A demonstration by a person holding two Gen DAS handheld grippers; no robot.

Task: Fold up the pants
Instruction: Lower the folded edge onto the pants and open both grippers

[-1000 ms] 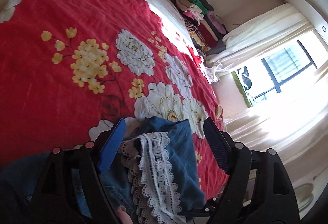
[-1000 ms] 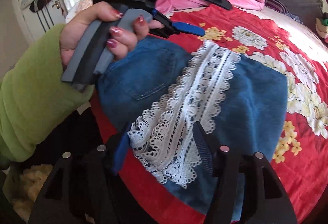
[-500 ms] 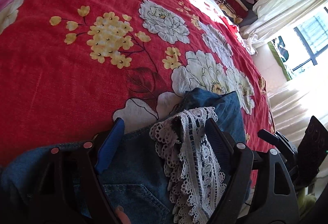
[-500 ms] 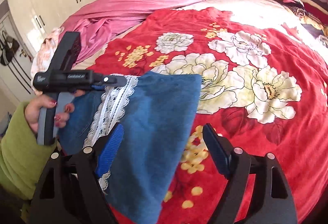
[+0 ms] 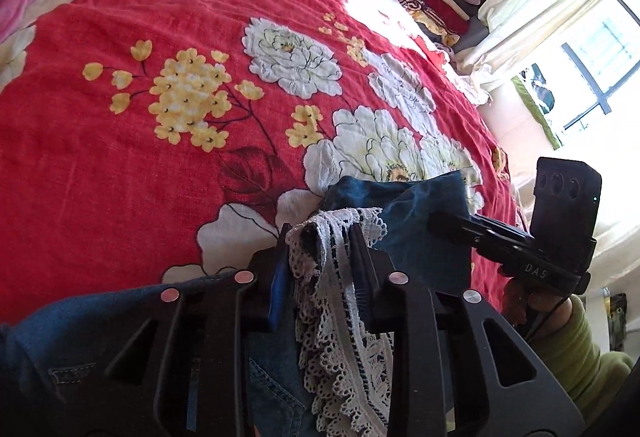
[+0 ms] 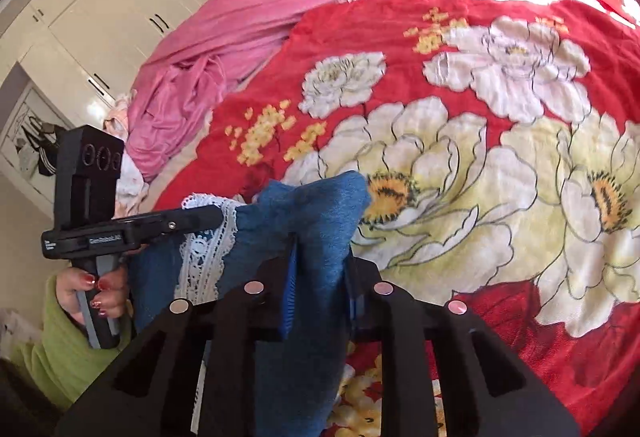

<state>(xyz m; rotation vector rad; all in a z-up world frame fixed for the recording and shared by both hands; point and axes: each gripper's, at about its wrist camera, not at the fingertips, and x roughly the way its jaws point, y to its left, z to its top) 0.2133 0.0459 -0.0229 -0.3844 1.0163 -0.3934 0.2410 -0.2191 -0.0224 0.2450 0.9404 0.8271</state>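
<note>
1. Pants [image 5: 420, 221] hang over the bed [image 5: 160, 165], their lace trim [image 5: 340, 301] bunched.
2. Half a second ago both tongs stood apart; now left tongs [image 5: 320, 241] clench lace, right tongs [image 6: 320, 249] clench denim.
3. Both corners secured, probably ready for folding.

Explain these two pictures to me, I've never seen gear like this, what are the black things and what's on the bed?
Each picture comes from a camera on a hand-held gripper, looking along its two fingers. No robot: a person in green sleeves holds one in each hand. The left hand-held gripper is shut on the white lace trim of the blue denim pants. The right hand-held gripper is shut on the plain denim. The pants are lifted above a red flowered bedspread, beside a pink blanket.
</note>
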